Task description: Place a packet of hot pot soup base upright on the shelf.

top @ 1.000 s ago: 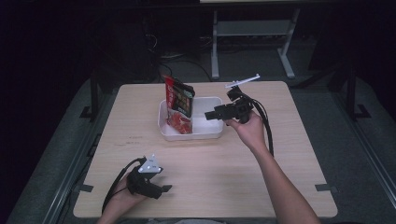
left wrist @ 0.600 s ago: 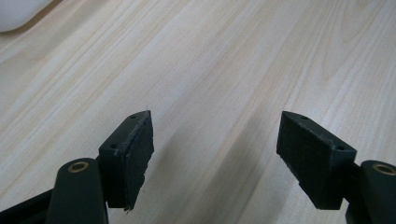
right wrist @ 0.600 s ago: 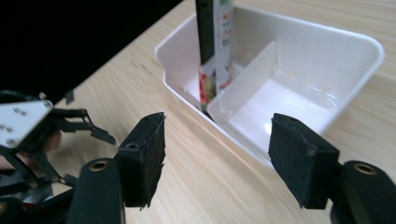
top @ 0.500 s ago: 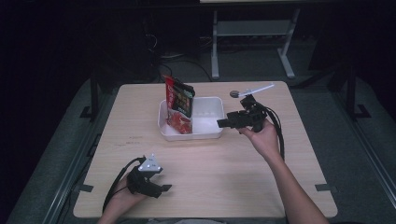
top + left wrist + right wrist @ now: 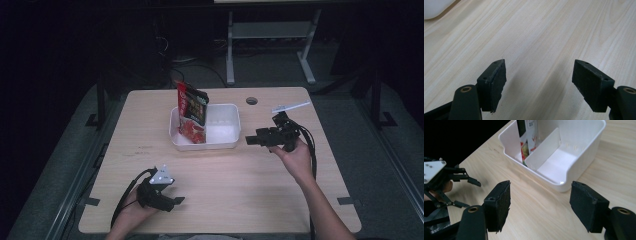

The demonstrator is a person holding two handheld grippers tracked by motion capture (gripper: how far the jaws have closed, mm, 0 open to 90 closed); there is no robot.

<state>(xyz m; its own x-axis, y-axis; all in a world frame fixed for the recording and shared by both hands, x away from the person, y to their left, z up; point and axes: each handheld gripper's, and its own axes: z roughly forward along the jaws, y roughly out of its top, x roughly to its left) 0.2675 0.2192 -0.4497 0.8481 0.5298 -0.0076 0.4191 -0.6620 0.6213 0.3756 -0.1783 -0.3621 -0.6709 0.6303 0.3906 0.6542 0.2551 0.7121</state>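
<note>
Change: the right gripper (image 5: 251, 139) has drawn back from over the bin (image 5: 226, 144) toward the table's right side and sunk a little; its jaws have just been opening, with nothing between them.
Meaning: the pouch (image 5: 192, 111) looks already delivered, so this reads as a retreat after release; the placing step seems done.
Pouch: red and dark, standing upright in the bin's left compartment, leaning on the far wall; in the right gripper view it (image 5: 528, 135) sits just behind the divider (image 5: 543, 147).
Bin: white, 2 compartments, the right 1 empty.
Right jaws: wide apart, empty, aimed at the bin's near corner (image 5: 564, 185).
Left gripper: (image 5: 177, 201) at the near left of the table, well apart from the bin; jaws apart, bare wood between them in its own view (image 5: 539, 82).
Surface: pale wood-grain table (image 5: 240, 190), a round cable hole (image 5: 251, 100) near the far edge.
Room: dark, grey floor, a white metal frame (image 5: 270, 35) behind the table.
</note>
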